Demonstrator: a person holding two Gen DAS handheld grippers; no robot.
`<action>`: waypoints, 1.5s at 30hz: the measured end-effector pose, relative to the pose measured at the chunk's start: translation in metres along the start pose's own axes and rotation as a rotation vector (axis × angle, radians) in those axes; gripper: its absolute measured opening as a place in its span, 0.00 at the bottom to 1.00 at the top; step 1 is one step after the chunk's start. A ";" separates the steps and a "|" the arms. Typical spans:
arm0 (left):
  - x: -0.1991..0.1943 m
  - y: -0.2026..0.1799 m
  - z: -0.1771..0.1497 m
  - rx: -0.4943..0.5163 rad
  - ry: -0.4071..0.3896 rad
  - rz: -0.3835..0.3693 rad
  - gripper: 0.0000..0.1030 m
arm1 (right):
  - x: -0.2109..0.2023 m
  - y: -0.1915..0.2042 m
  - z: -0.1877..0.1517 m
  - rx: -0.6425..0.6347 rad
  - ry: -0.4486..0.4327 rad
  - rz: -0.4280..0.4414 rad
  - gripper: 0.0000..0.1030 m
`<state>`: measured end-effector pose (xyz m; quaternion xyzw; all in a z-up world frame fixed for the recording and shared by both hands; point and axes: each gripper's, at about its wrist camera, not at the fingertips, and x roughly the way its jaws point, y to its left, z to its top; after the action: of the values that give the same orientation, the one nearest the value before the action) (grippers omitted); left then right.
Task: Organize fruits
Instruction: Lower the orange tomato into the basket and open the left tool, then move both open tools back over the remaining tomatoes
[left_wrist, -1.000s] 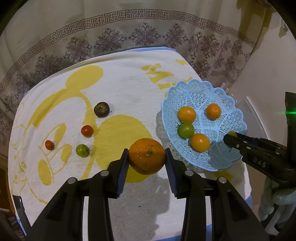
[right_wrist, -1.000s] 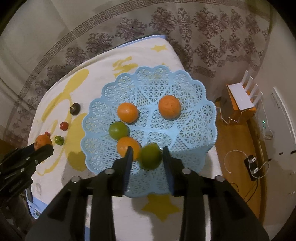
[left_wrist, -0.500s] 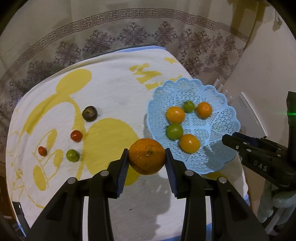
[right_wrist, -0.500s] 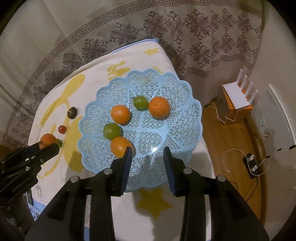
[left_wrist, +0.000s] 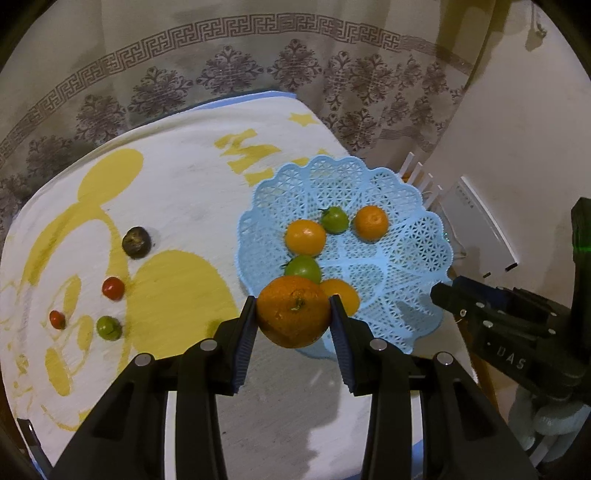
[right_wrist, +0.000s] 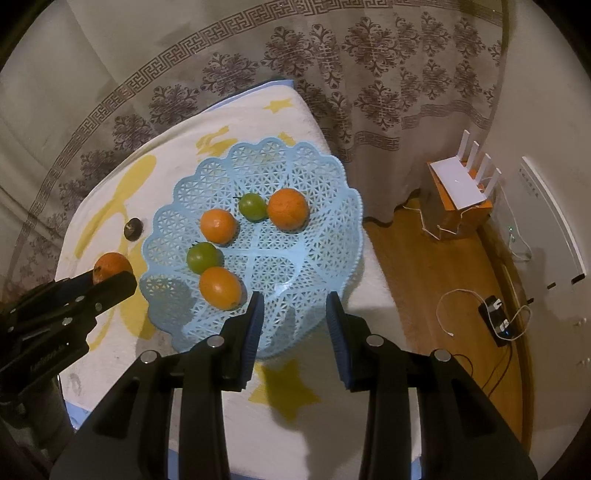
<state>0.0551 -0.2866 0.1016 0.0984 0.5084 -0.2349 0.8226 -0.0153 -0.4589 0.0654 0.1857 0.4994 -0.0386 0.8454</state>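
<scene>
Since a second ago the left gripper (left_wrist: 293, 319) has carried its orange (left_wrist: 293, 312) from over the towel (left_wrist: 177, 192) to the near rim of the basket (left_wrist: 406, 221). The green fruit the right gripper (right_wrist: 293, 314) held then now lies in the basket, and that gripper has pulled back toward the near rim.

The left gripper's jaws are clamped on the orange, one pad pressing each side. The right gripper's jaws stand slightly apart with nothing between them, over the basket's near edge.

In the basket: five fruits. Three are orange, one at the near left (right_wrist: 220, 288), one at mid left (right_wrist: 218, 226) and one at the far right (right_wrist: 287, 208). Two are green, one (right_wrist: 202, 257) between the two left oranges and one (right_wrist: 252, 207) beside the far orange, seemingly touching it.

On the towel, left of the basket: four small fruits, well apart from it. One is dark (left_wrist: 136, 242), two are red, a larger (left_wrist: 113, 288) and a smaller (left_wrist: 57, 319), and one is green (left_wrist: 109, 328).

On the floor to the right stands one white router (right_wrist: 461, 181) with four antennas.
</scene>
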 end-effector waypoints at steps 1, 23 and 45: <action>0.001 -0.001 0.001 -0.001 0.002 -0.008 0.38 | 0.000 -0.001 -0.001 0.001 0.000 0.000 0.35; -0.004 0.026 -0.014 -0.100 0.015 0.034 0.66 | -0.001 0.009 -0.001 -0.003 -0.020 -0.003 0.43; -0.030 0.094 -0.047 -0.232 0.024 0.114 0.69 | 0.004 0.065 -0.002 -0.065 -0.031 0.028 0.44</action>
<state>0.0532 -0.1773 0.0989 0.0339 0.5355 -0.1261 0.8344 0.0016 -0.3971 0.0787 0.1645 0.4847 -0.0137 0.8589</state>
